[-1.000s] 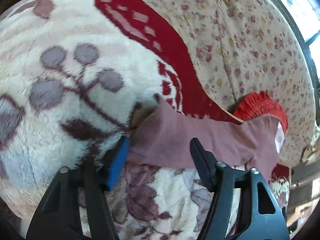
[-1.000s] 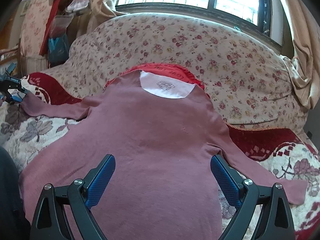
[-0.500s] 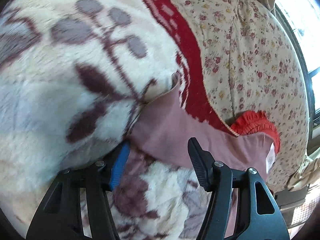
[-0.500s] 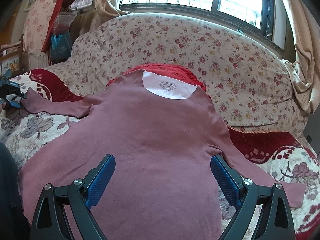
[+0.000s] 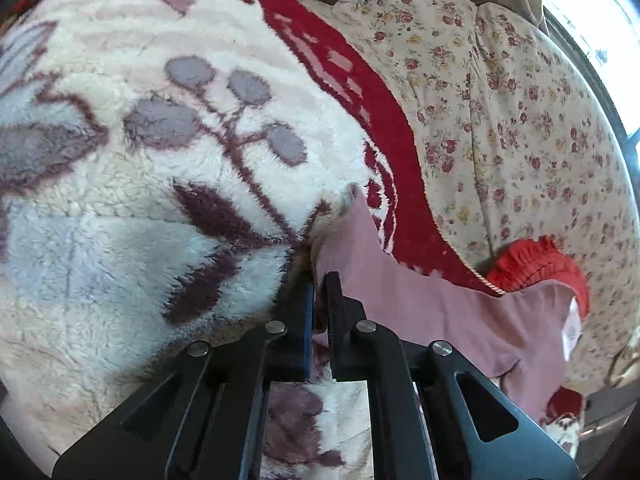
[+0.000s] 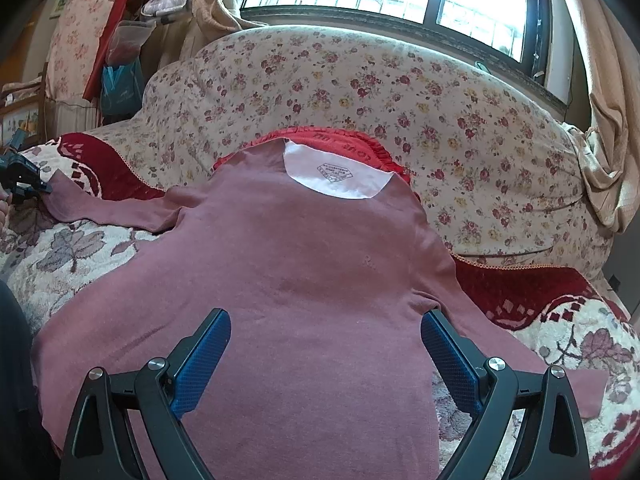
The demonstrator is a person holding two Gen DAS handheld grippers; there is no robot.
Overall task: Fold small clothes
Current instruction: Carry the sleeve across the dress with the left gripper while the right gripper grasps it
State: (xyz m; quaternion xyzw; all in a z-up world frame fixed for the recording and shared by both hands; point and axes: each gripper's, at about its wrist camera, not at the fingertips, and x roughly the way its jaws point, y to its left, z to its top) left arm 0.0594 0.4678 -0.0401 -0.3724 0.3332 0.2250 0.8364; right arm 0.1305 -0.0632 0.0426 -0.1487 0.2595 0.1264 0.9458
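Mauve shirt [image 6: 288,280] is lying flat, unfolded, on the blanket [image 5: 140,200]; its sleeve cuff [image 5: 340,240] is being pinched by the closed left gripper [image 5: 318,300], while the right gripper [image 6: 324,344] is being held wide open, empty; every fold is remaining.

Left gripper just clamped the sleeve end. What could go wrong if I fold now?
1. The left gripper is shut on the sleeve right against the fuzzy blanket; it may have pinched pile and could drag the blanket along.
2. The right gripper hangs open over the shirt, so nothing pins the body; pulling the sleeve could shift it.
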